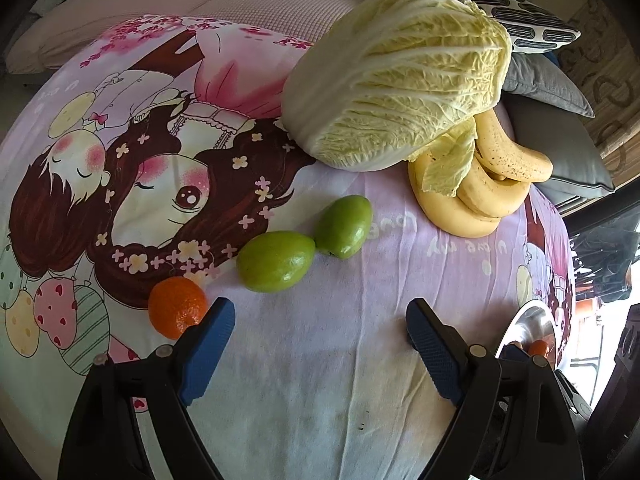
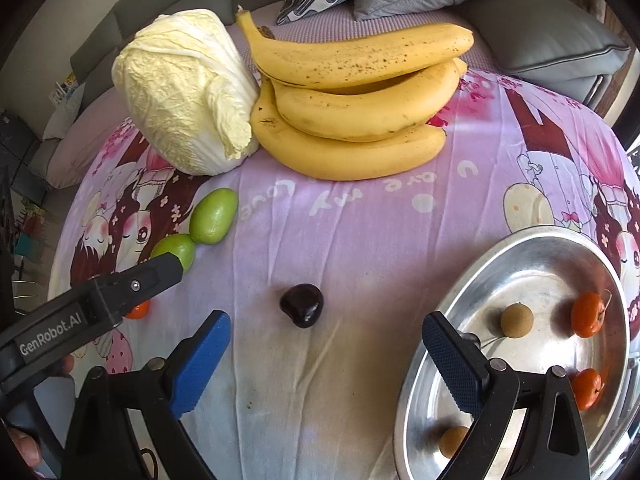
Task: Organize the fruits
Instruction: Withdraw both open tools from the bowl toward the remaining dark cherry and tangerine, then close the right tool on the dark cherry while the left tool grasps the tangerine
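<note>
Pink cartoon-printed cloth [image 2: 360, 216] covers the surface, with grey sofa cushions [image 2: 540, 36] behind it. At the right edge sits an oval metal bowl [image 2: 532, 256]; inside it lie two small oranges [image 2: 587, 314] along the far side and two round tan-brown fruits [image 2: 516, 320], one near the middle and one at the near end, partly hidden by a finger. Everything else lies on the cloth outside the bowl: a dark cherry-like fruit [image 2: 301, 305] just beside the bowl's left, two touching green fruits [image 1: 304, 248], a lone orange [image 1: 176, 306], a banana bunch [image 2: 356, 108] and a napa cabbage [image 1: 396, 80] resting against the bananas. The left gripper [image 1: 320, 320] has its fingers spread wide with nothing between them, the lone orange just beside its left fingertip. The right gripper [image 2: 326, 334] also has its fingers wide and empty, hovering near the cherry-like fruit.
</note>
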